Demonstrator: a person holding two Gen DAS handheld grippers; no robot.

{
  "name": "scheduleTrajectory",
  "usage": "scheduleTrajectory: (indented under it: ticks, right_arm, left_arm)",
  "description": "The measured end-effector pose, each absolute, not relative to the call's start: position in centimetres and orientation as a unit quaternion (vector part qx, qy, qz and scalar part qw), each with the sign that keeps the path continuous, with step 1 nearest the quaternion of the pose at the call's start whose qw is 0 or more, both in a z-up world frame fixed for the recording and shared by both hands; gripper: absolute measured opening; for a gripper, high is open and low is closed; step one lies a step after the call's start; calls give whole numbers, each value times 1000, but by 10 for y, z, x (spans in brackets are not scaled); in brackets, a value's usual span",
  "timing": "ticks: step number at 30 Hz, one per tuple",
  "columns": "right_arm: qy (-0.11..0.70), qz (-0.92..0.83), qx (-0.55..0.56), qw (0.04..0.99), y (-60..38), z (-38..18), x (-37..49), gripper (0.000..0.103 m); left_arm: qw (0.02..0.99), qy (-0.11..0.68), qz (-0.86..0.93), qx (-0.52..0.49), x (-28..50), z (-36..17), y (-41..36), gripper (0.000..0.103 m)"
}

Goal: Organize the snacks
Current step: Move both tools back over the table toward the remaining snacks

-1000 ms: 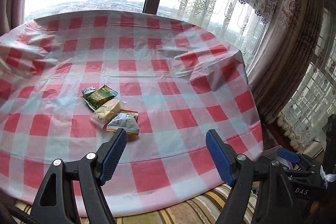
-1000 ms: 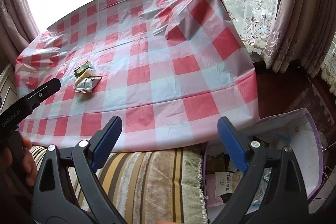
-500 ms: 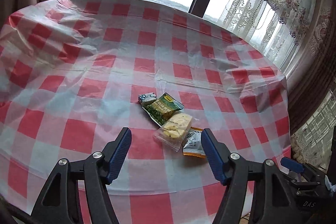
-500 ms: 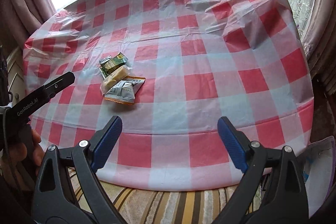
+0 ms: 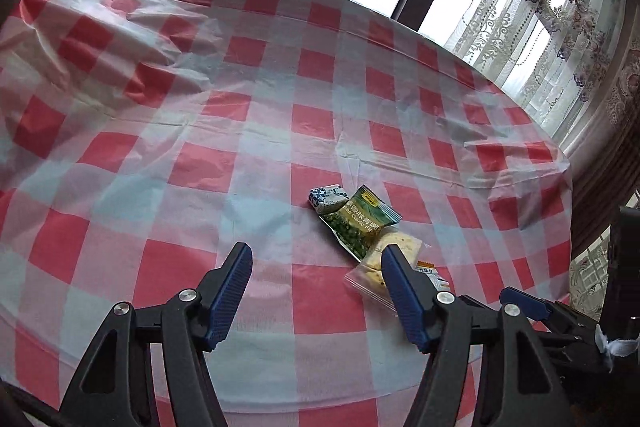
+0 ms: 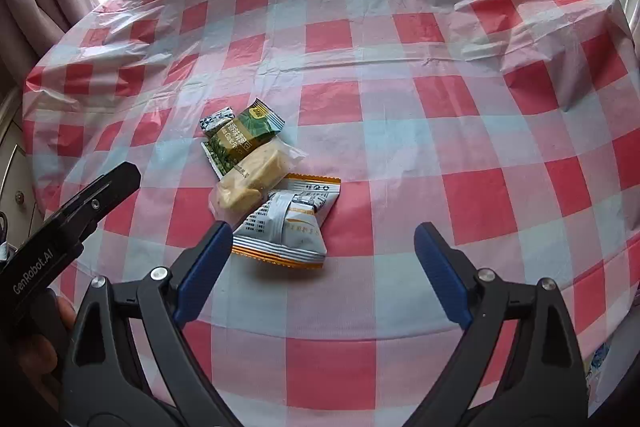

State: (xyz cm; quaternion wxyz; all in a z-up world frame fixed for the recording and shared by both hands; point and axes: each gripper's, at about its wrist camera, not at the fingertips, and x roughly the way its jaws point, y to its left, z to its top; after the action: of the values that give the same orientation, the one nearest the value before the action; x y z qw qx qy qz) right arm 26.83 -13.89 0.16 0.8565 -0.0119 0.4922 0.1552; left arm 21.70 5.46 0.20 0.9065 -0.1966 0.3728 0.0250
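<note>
both grippers have closed in on the snack pile over the last second; the packets now sit just ahead of the right gripper point(image 6: 322, 237), whose jaws gape wide and empty. the left gripper point(image 5: 316, 267) hangs open and empty too, pile off its right finger. orange-trimmed packet point(image 6: 290, 227) lies nearest, overlapped by the clear-wrapped biscuit point(image 6: 252, 175) and green pea packet point(image 6: 240, 135) on the checked tablecloth point(image 6: 440, 107); sorting looks about to start

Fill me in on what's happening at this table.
A person holds a gripper in each hand over a checked tablecloth. Four snack packets lie in a touching row: a small blue-white packet, a green packet, a clear-wrapped biscuit and an orange-edged packet. The left gripper and right gripper are both open and empty; nothing is picked up yet.
</note>
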Motion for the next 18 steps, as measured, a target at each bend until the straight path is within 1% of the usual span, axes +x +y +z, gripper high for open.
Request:
scheduleTrajectory:
  ticks: [3,6,10,14,15,16,17,18]
  right_arm:
    - [493,149,-21,857,-129,-5,276,93]
    - [503,144,-34,852,-124,-15,282,84]
    - [501,147,-38,852,-127,-22,283,84]
    - [486,133,-65,861,-131,-22,285,84]
    - [483,124,-70,864,-133,-22,286,79]
    - [482,115,-77,865,-135,-23,288,73]
    - [483,109,-81,865,-138,-25,291,71]
    - [486,104,-82,864,-141,-28,295,67]
  left_arm:
    - [905,375,26,-200,222,0,60,67]
    - [905,375,26,-198,226,-1,63,67]
    - [906,375,24,-195,233,-3,65,67]
    - [905,383,13,-187,246,-7,63,67]
    - [904,386,10,-181,250,-8,62,67]
    - [905,388,7,-175,253,-9,61,67]
    - [905,390,5,-171,257,-10,60,67]
    - [904,393,3,-167,261,-12,60,67]
